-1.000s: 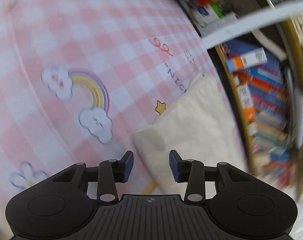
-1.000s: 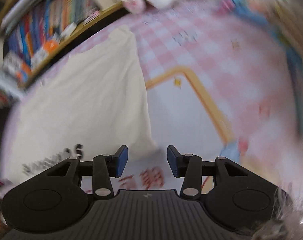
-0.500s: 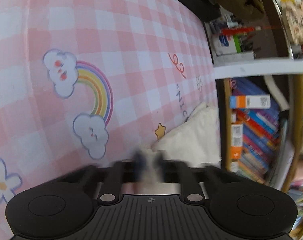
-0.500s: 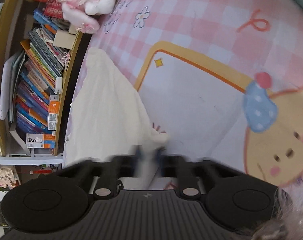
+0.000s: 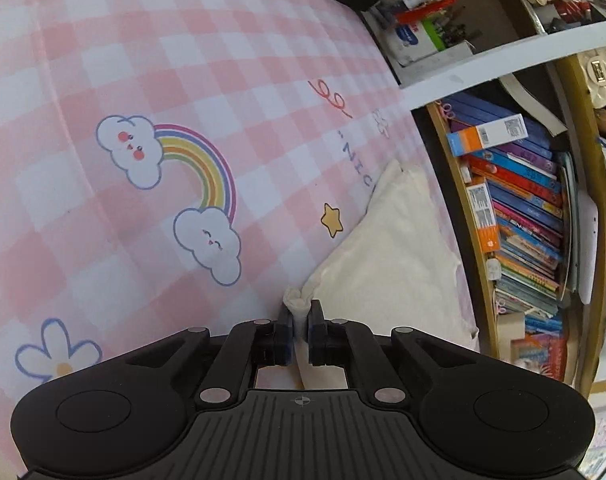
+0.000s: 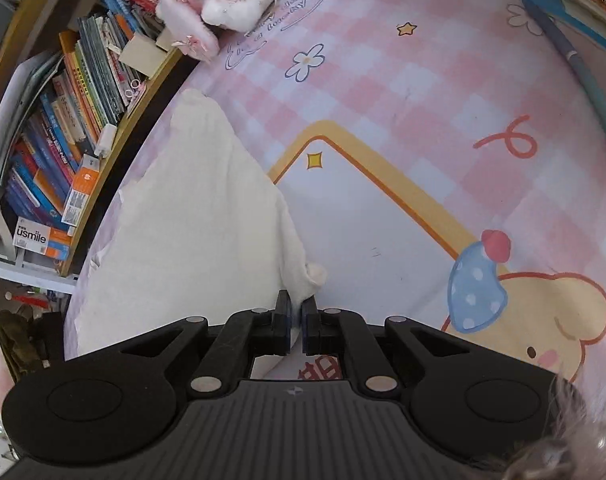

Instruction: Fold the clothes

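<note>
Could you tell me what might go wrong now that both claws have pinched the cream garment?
The left claw and right claw each hold only a small bunched corner of the cream garment, so it may slip out when lifted. The garment lies at the bed's edge beside the bookshelf and could slide off.

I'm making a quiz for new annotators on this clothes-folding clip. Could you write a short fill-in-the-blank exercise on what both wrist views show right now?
1. The left tongs are shut on a bunched corner of the ____ cloth garment.
2. The right tongs are ____ on another corner of that garment.
3. The garment lies on a pink-and-white ____ bedsheet.
4. Beside the bed, a wooden shelf holds rows of ____.

Missing words: cream; shut; checked; books
</note>
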A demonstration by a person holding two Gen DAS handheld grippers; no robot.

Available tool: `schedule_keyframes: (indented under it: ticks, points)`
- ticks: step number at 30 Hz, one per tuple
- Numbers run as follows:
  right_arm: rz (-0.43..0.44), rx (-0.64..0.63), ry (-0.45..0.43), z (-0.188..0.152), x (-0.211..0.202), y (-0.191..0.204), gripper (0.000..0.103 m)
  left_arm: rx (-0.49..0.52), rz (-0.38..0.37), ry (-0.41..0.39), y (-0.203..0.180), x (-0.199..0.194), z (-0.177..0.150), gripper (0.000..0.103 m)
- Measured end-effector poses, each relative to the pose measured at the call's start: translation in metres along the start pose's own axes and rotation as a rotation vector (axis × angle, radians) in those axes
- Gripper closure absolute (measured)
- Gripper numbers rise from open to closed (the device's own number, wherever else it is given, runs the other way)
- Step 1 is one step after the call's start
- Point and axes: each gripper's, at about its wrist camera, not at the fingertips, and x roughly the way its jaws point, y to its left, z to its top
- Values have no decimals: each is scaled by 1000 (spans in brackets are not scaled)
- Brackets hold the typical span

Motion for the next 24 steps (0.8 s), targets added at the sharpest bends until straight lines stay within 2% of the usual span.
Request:
schedule_keyframes:
  ticks: [4,6,8,11,13,15,18,21,24]
  points:
    - [-50,-83,-8,-1,-1,12,94,-10,-4,-2,1,1,-1,94]
    - [-93,-137,-29,1,-4,21,76,-19,-1,-2,2,1,-2,89]
    - [-142,-218,-93,2,-12,31,66,-32,-11,-3,4,0,-3,84]
    - [-252,-374,-225,4,-22,51,66,-41,-26,-13,5,-1,-4,79]
    - [-254,-447,-258,4,-23,60,63,-54,-41,-20,6,-1,-5,74]
    - [-229,-512,-249,1,-19,69,56,-76,-61,-28,9,-2,-6,69]
    - [-207,-639,-225,-10,-9,84,46,-102,-76,-43,12,-4,-8,69]
    - [-206,-792,-199,-24,4,99,41,-109,-79,-61,13,-5,-11,69]
    - [-195,-916,-181,-39,14,109,30,-137,-89,-81,16,-6,-15,69]
